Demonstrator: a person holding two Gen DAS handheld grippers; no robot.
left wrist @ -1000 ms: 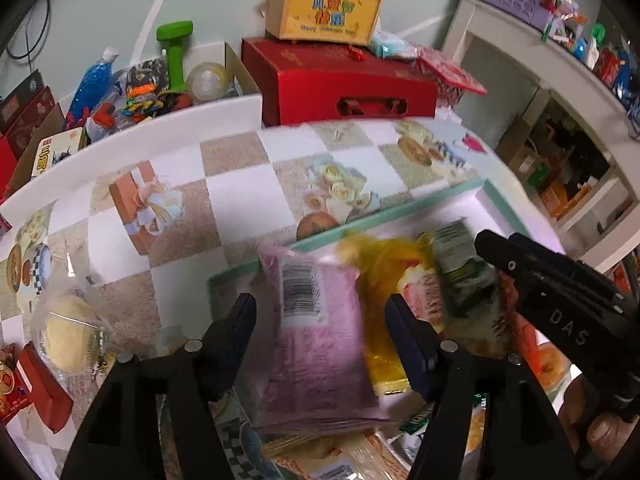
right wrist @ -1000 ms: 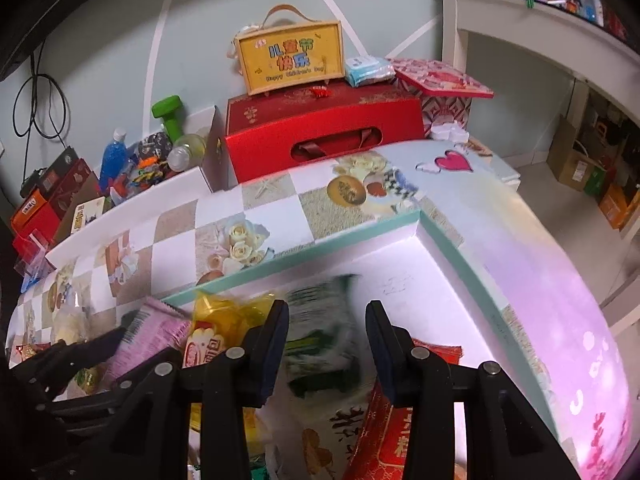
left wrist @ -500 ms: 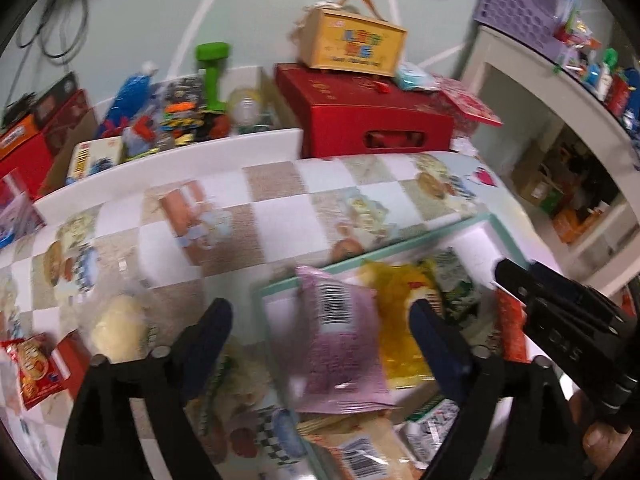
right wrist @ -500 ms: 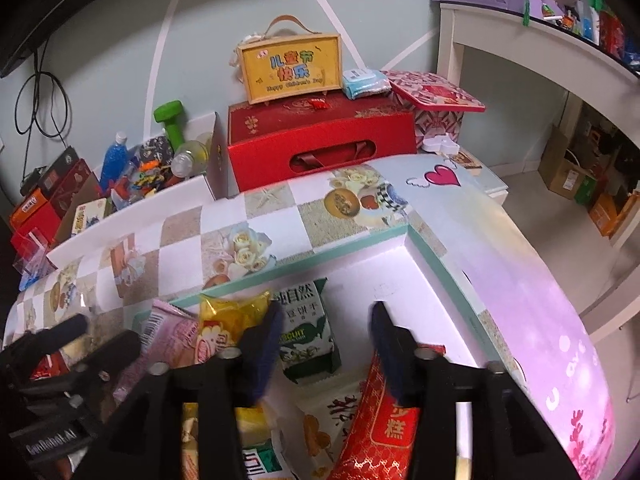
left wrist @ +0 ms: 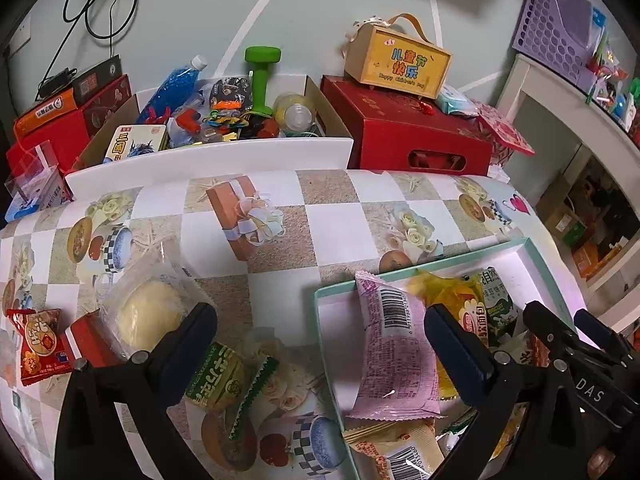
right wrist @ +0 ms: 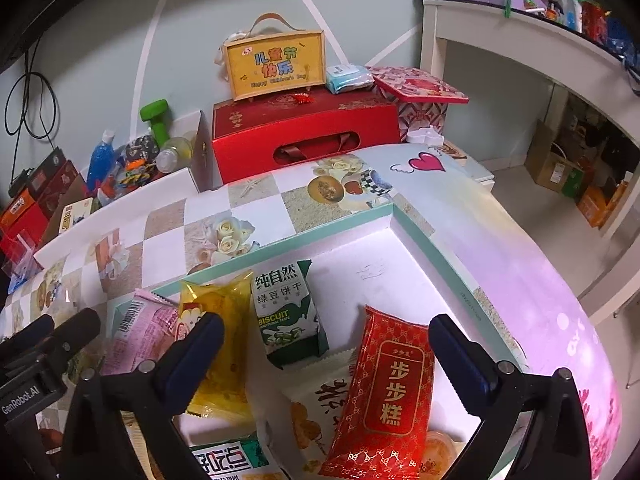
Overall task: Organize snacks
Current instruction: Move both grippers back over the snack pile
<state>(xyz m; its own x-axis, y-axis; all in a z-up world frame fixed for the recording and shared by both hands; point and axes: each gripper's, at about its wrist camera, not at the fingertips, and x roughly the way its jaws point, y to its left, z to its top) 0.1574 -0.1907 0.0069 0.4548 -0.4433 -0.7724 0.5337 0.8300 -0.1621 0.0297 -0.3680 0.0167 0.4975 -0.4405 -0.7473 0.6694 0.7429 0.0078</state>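
Two grippers hung over a teal-rimmed tray [right wrist: 280, 242], both jaws spreading wide and gripping nothing. Left of the tray, a clear-wrapped bun [left wrist: 146, 314] and a green packet [left wrist: 218, 380] lay loose on the tablecloth. The left gripper [left wrist: 316, 344] straddled the tray's left rim, above a pink packet [left wrist: 394, 354] lying flat inside. The right gripper [right wrist: 326, 346] hovered over a green-and-white biscuit pack [right wrist: 288, 314] inside the tray. Both drops looked done; next likely meant fetching the loose green packet

Left gripper [left wrist: 318, 338] angled steeply downward, jaws opening wide, nothing pressed between them; right gripper [right wrist: 326, 344] likewise tilted down, jaws opening, gripping nothing.
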